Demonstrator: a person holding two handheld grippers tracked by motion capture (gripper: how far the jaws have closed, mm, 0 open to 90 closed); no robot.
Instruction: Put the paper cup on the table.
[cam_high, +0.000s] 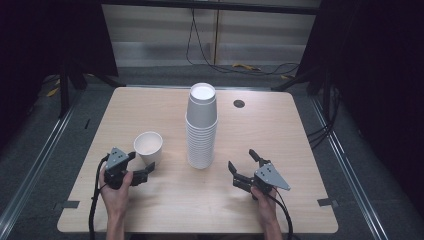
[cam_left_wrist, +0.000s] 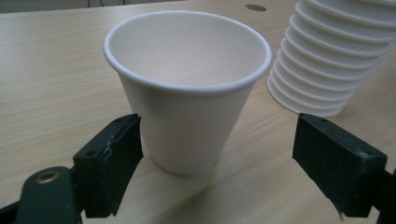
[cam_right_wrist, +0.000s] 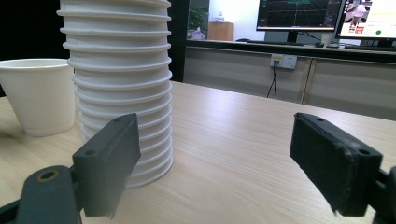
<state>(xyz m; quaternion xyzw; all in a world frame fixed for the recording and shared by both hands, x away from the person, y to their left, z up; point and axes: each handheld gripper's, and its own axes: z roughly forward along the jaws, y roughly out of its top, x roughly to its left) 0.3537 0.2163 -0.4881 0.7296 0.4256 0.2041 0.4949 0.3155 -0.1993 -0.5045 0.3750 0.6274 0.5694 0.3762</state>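
A single cup (cam_high: 148, 146) stands upright on the counter (cam_high: 260, 125), left of the stack (cam_high: 202, 127). The left gripper (cam_high: 140, 167) has its jaws spread around the cup; the right gripper (cam_high: 243, 162), jaws spread, sits right of the stack

You are working in a lab or test room: a pale wooden table (cam_high: 280, 130) ringed by black curtains (cam_high: 380, 60), loose black cables (cam_high: 200, 50) on grey floor, and lit computer monitors (cam_right_wrist: 299, 14) on a far counter.
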